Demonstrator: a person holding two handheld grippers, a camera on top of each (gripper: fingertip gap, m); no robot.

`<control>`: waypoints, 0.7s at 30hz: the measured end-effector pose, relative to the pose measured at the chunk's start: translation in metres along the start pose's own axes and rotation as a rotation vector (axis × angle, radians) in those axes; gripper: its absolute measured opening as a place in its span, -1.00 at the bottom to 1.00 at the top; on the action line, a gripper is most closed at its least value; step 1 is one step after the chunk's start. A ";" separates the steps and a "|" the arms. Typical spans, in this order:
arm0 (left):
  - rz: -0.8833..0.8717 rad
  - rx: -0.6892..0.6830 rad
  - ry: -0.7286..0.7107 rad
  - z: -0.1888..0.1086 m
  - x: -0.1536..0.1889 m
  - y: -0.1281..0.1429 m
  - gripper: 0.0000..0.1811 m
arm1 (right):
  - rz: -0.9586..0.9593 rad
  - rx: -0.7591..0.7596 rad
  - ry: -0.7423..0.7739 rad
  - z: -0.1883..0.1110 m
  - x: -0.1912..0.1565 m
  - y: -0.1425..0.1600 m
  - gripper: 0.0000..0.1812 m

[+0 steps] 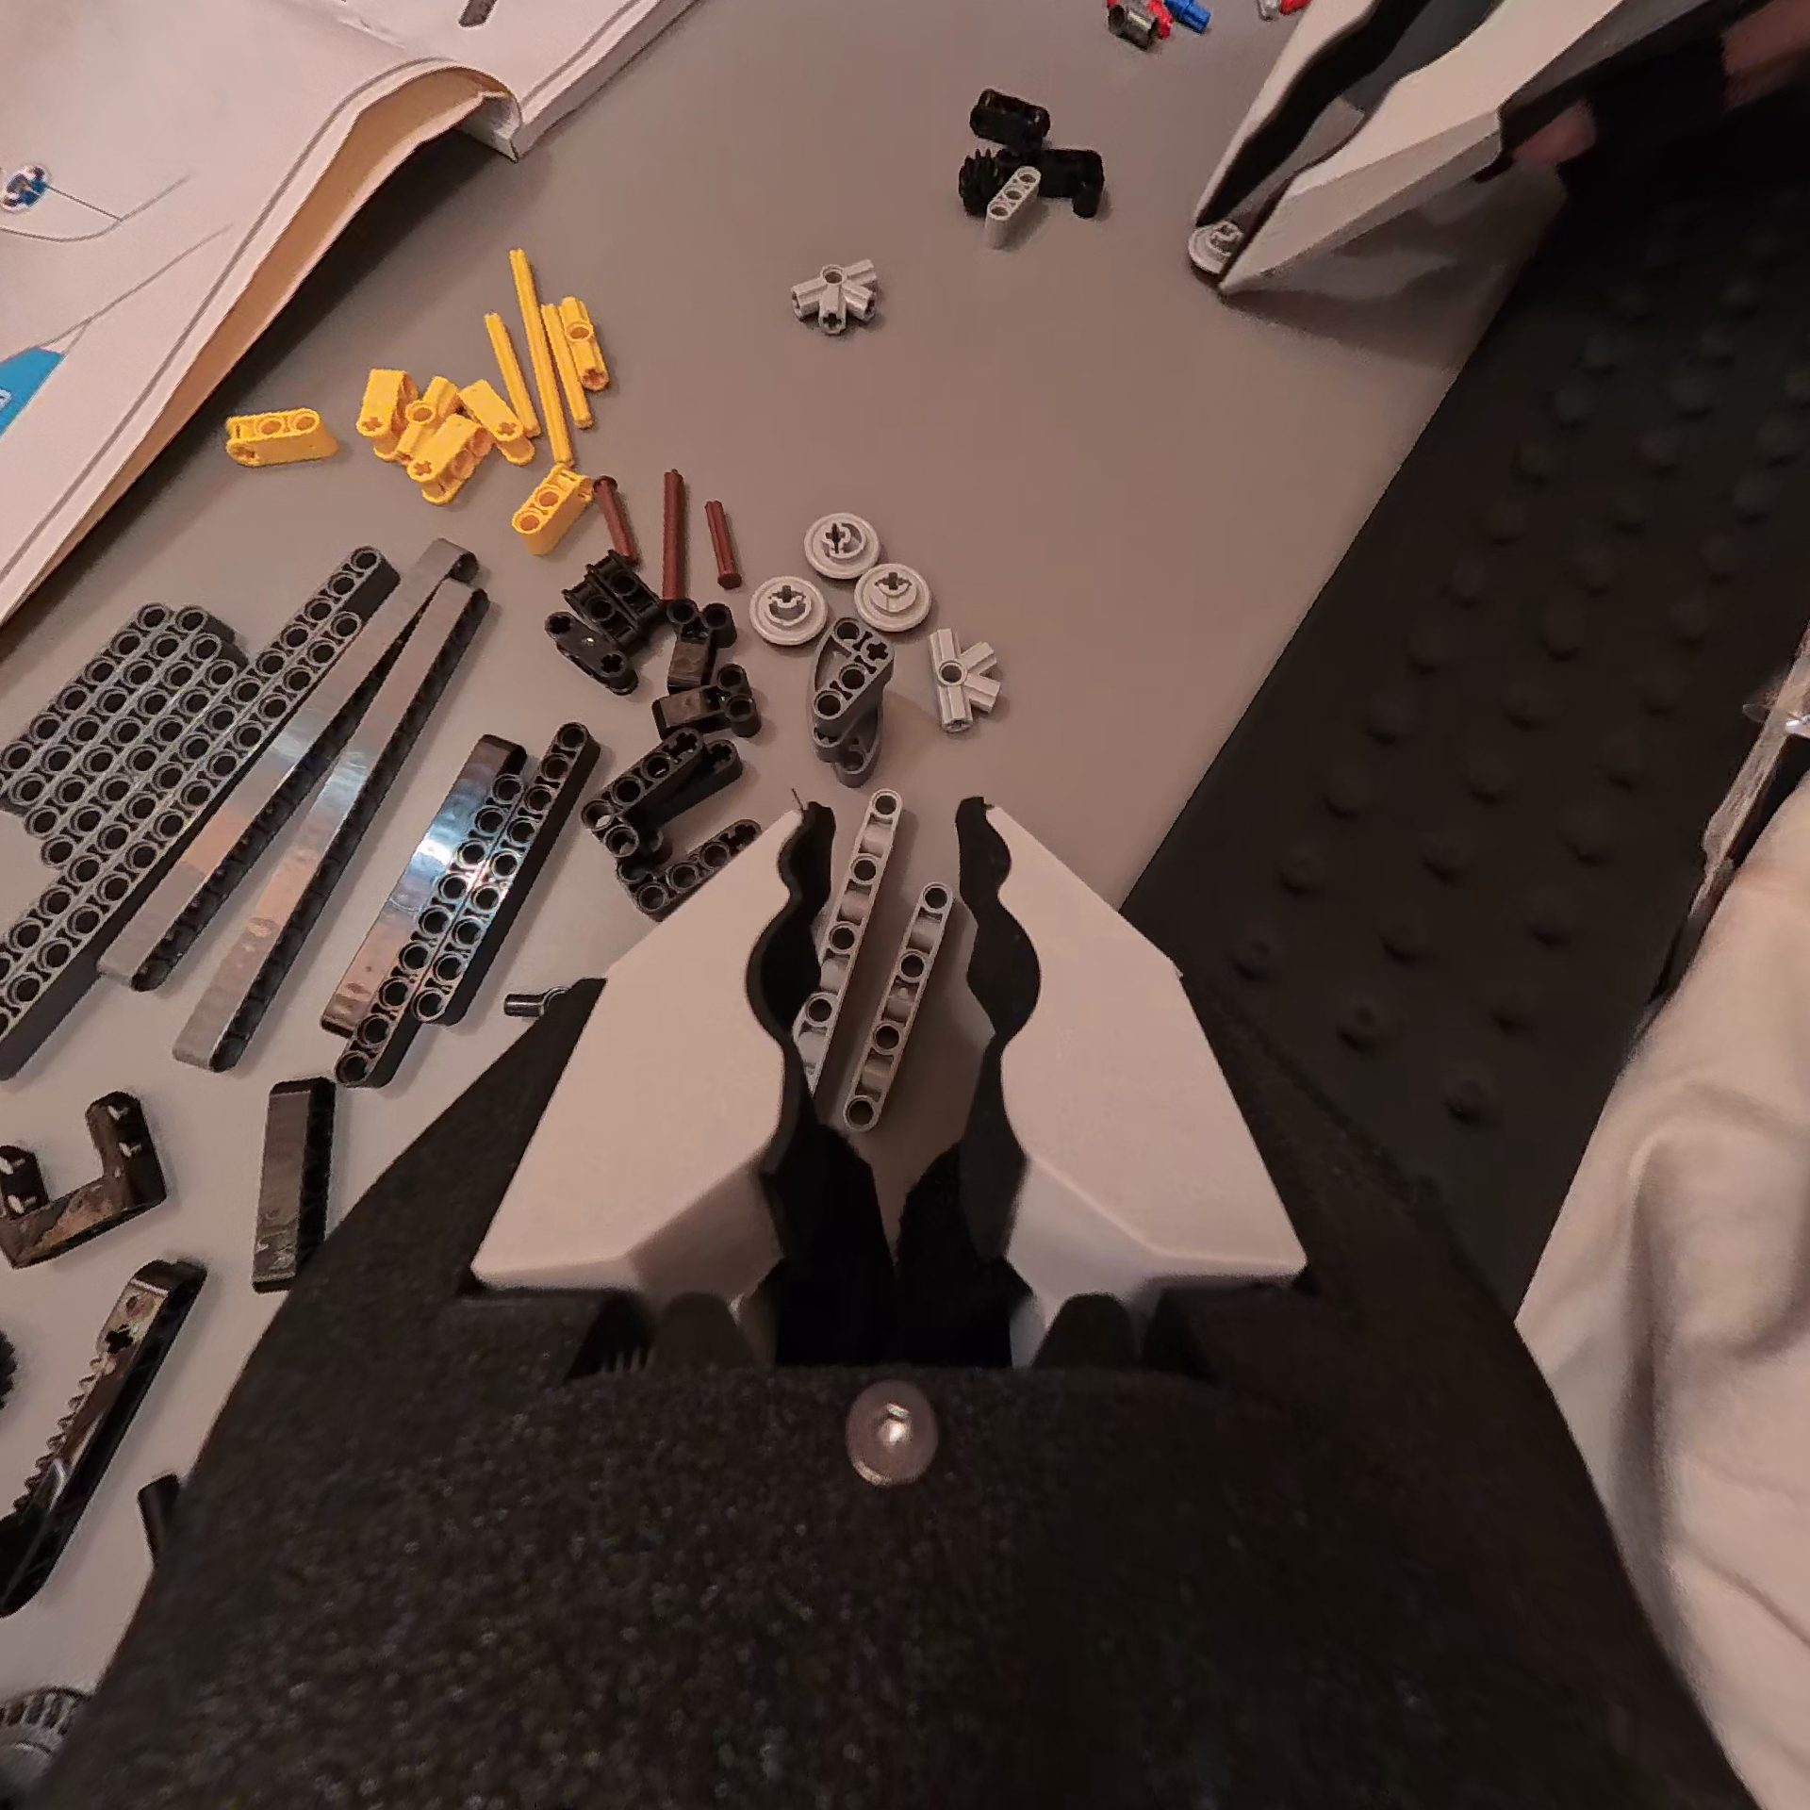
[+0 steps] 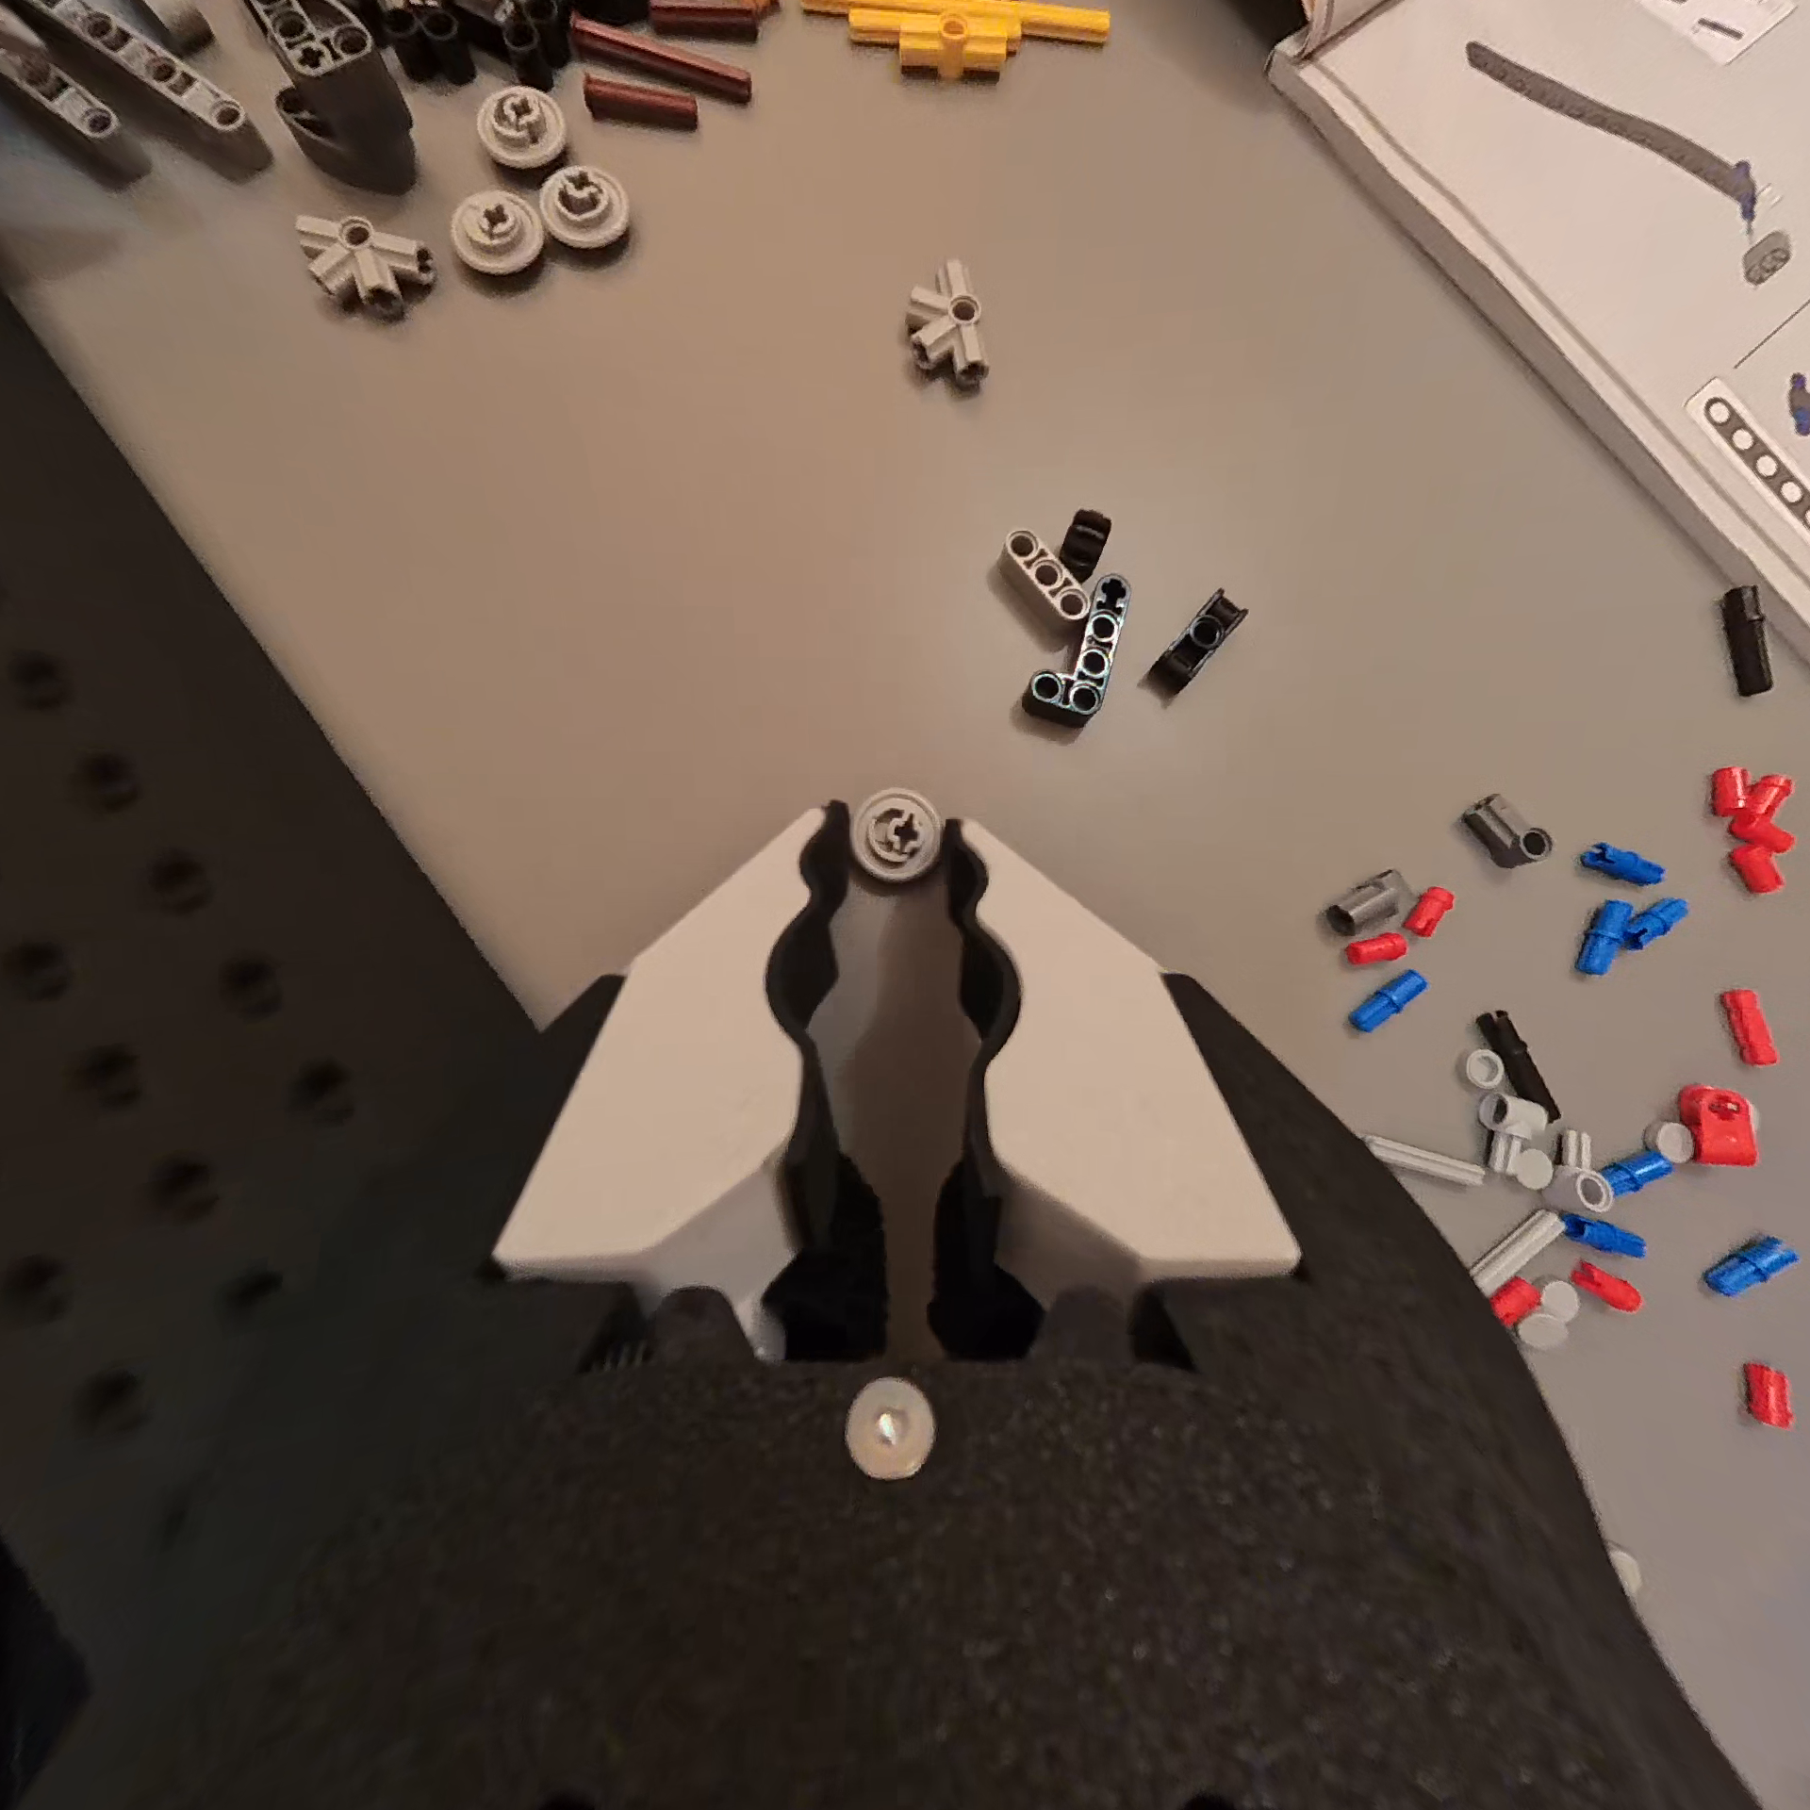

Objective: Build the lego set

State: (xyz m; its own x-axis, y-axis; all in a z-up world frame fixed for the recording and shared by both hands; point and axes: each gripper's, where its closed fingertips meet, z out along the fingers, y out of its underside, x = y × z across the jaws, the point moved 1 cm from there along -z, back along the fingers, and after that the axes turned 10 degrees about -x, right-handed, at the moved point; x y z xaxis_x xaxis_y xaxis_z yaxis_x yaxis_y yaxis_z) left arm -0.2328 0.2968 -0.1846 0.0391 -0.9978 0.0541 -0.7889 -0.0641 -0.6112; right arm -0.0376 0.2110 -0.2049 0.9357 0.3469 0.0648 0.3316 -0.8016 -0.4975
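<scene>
My left gripper is open and empty, just above two thin light grey beams that lie on the grey table between its fingers. My right gripper is shut on a small round grey disc, pinched at its fingertips over the table near the edge. The same right gripper with the disc shows at the top right of the left wrist view. Three more grey discs lie with a dark grey cam piece.
Long black beams, yellow pieces, brown axles and black connectors lie left. An open instruction booklet lies at the far side. Blue and red pins lie right. A dark studded mat borders the table. Some 20 cm of space lies between my two pairs of fingers.
</scene>
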 end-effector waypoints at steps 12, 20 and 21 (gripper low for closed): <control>-0.014 0.048 0.011 -0.007 -0.003 -0.003 -0.73 | -0.222 0.083 -0.168 0.047 -0.063 -0.092 -0.80; 0.003 0.026 0.028 -0.005 -0.001 0.001 -0.73 | -0.199 0.147 -0.168 0.040 -0.065 -0.099 -0.69; 0.001 0.029 0.025 -0.006 -0.002 0.000 -0.73 | -0.157 0.185 -0.143 0.029 -0.054 -0.097 -0.70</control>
State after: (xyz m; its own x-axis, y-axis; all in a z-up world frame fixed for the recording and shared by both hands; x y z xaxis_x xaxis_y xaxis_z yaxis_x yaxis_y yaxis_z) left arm -0.2365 0.2985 -0.1805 0.0227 -0.9971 0.0727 -0.7705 -0.0638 -0.6342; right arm -0.1239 0.2841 -0.1854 0.8439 0.5353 0.0374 0.4310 -0.6346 -0.6415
